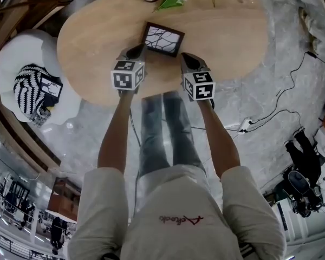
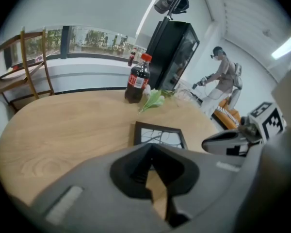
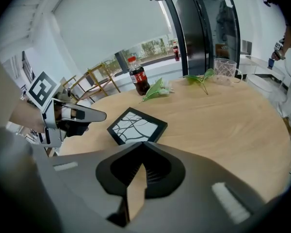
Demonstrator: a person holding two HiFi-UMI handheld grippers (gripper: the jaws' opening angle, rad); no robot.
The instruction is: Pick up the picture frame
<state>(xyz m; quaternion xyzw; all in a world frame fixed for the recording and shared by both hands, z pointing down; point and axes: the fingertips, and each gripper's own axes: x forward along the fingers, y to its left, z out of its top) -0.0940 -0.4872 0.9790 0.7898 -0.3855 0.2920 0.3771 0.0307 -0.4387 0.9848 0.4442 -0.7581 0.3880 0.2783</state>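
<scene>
A black picture frame (image 1: 162, 39) with a white branch print lies flat on the oval wooden table (image 1: 227, 42). It shows in the left gripper view as the frame (image 2: 159, 135) and in the right gripper view as the frame (image 3: 137, 125). My left gripper (image 1: 136, 51) hovers just off its near left corner, jaws shut and empty. My right gripper (image 1: 185, 58) hangs by its near right corner, also shut with nothing in it. Neither touches the frame.
A cola bottle (image 2: 137, 79), a green leafy sprig (image 2: 152, 100) and a clear cup (image 3: 224, 69) stand at the table's far side. A white chair (image 1: 21, 58) with a striped cushion (image 1: 31, 88) sits left. A cable and plug (image 1: 244, 124) lie on the floor right.
</scene>
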